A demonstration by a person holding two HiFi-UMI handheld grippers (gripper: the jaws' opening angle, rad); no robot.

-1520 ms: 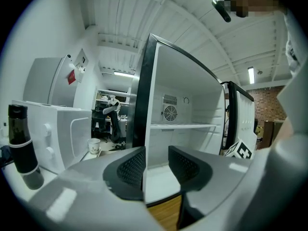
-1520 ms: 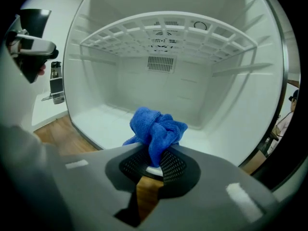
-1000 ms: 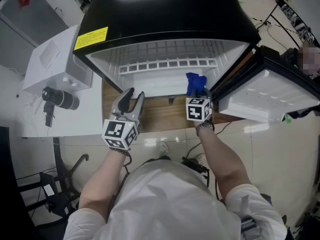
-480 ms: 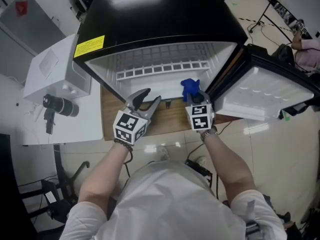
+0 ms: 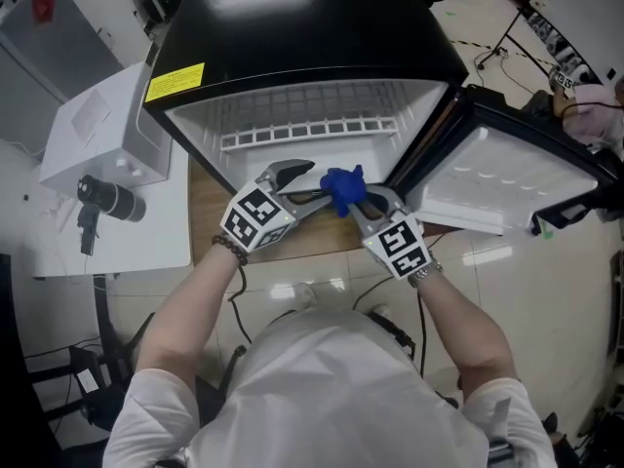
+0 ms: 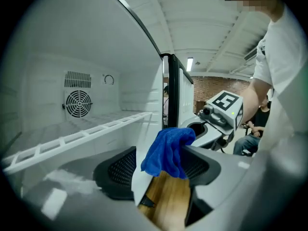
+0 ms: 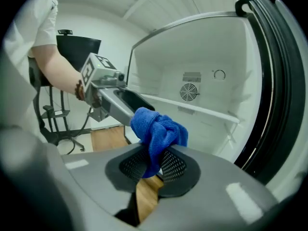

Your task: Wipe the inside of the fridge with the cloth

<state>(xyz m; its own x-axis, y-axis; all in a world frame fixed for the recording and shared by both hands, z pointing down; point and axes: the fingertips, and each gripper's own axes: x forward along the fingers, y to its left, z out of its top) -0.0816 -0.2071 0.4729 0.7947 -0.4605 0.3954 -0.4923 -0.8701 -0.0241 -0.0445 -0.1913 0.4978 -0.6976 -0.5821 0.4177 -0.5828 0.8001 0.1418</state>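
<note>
Before open black fridge (image 5: 312,27) on wooden board (image 5: 208,211): right gripper (image 5: 351,199) clamping blue cloth (image 5: 340,184); left gripper (image 5: 307,185) just opening wide around it.

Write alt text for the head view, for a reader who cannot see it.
From above, the right gripper holds a blue cloth pinched in front of the open black fridge, whose door stands open at the picture's right. The left gripper, its jaws wide and just opened further, faces it with the cloth between their tips.
</note>
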